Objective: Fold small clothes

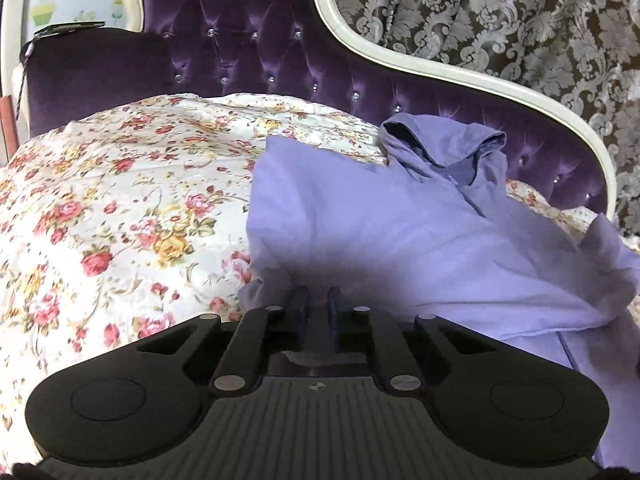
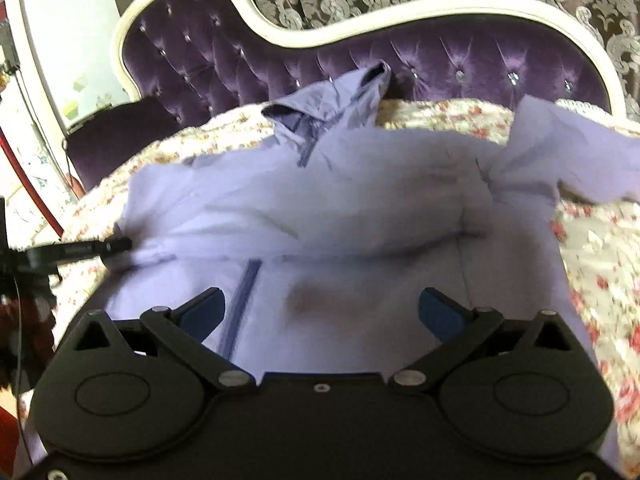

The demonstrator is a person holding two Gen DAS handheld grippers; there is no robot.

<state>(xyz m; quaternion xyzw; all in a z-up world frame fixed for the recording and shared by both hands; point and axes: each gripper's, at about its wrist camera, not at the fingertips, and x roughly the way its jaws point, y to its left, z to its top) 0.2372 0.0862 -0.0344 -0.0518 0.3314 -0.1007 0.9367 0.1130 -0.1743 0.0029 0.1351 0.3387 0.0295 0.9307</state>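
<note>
Left gripper [image 1: 319, 298] pinches lilac shirt [image 1: 400, 232]; right gripper [image 2: 322, 312] gapes.

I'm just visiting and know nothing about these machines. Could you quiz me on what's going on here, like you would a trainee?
1. True or false: the right claw is open.
2. What lies under the lilac hooded top?
A. bare wood
B. floral bedspread
C. tiled floor
3. Fill in: the left claw is pinching the top's ____ edge as the right wrist view shows it.

Key: 1 true; 2 B; 3 left.
</note>
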